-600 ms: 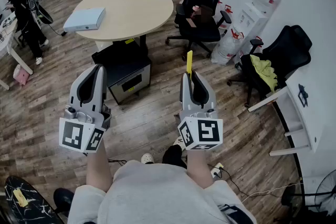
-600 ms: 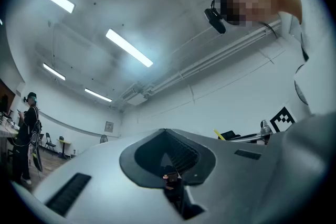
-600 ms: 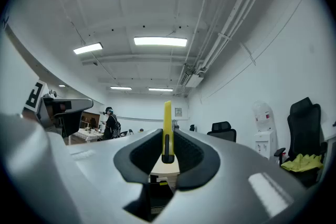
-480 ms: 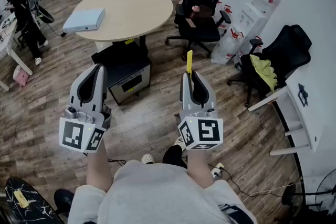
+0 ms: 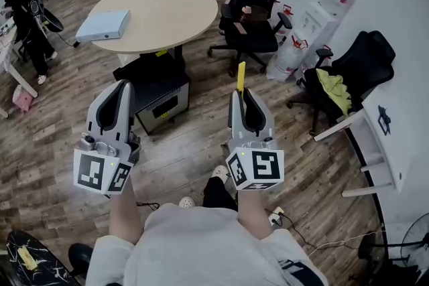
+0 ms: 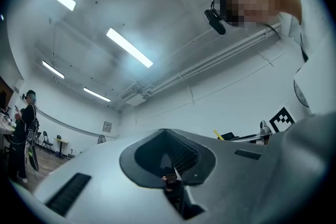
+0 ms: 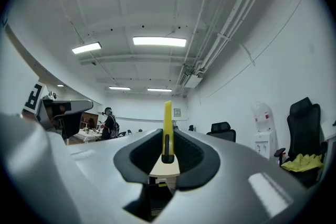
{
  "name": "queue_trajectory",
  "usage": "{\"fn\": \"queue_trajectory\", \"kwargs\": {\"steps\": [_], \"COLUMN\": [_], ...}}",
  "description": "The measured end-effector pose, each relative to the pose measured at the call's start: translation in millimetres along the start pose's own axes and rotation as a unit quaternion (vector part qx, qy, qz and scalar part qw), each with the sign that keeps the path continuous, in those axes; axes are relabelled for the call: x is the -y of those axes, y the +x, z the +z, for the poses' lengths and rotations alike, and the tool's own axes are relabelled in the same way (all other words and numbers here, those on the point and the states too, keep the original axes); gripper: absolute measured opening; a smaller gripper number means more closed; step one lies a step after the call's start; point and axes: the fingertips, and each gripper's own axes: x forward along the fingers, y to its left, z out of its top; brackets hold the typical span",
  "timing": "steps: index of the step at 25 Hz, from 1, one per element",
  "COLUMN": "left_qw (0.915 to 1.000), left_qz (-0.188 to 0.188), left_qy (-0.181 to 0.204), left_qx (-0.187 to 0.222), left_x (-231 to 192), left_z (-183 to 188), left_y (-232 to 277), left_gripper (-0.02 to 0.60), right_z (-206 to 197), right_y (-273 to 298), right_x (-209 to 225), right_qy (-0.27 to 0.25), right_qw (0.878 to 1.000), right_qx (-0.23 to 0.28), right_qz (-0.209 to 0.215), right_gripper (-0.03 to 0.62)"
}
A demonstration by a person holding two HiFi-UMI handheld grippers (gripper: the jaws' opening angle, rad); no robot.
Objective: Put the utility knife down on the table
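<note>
utility knife | yellow, slim | upright | clamped between right gripper jaws | well apart from round table

The right gripper clamps the yellow utility knife upright between its jaws, with a black office chair and a water dispenser right of the knife.

Utility knife between right tongs; round table ahead, binder on it.

Smooth yellow plastic utility knife, wood-plank floor w/ slight sheen, pale matt wood round table.
</note>
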Motion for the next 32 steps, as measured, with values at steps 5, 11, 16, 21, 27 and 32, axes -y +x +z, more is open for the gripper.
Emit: {"fn": "queue_trajectory", "kwargs": {"steps": [5,11,16,21,27,32], "left_qw": [1.0000,0.9997,0.9990,0.9982,0.9969,0.9967], "left_qz": [0.006,0.025,0.040,0.052,0.067,0.073], "left_qy": [-0.003,0.004,0.018,0.026,0.030,0.032], "left_qx": [-0.005,-0.004,0.000,0.012,0.027,0.017], "left_x": [-10,-35,-59,-77,-95,-99], "left_z": [-13,-31,-40,-48,-65,-84], "left_y": [21,66,117,167,220,244], "left_gripper": [0.006,0.006,0.006,0.006,0.006,0.006], "right_z": [-10,-19,-19,-21,-28,-41], "right_y": [24,84,149,204,258,286], "right_x": [12,31,50,70,102,117], "right_qy": [0.005,0.008,0.013,0.011,0.008,0.013], "right_qw": [1.000,1.000,0.999,0.998,0.996,0.996], "right_qx": [-0.006,0.002,0.014,0.021,0.024,0.021], "right_qz": [0.006,0.024,0.046,0.066,0.081,0.090], "right_gripper": [0.075,0.075,0.074,0.075,0.075,0.075]}}
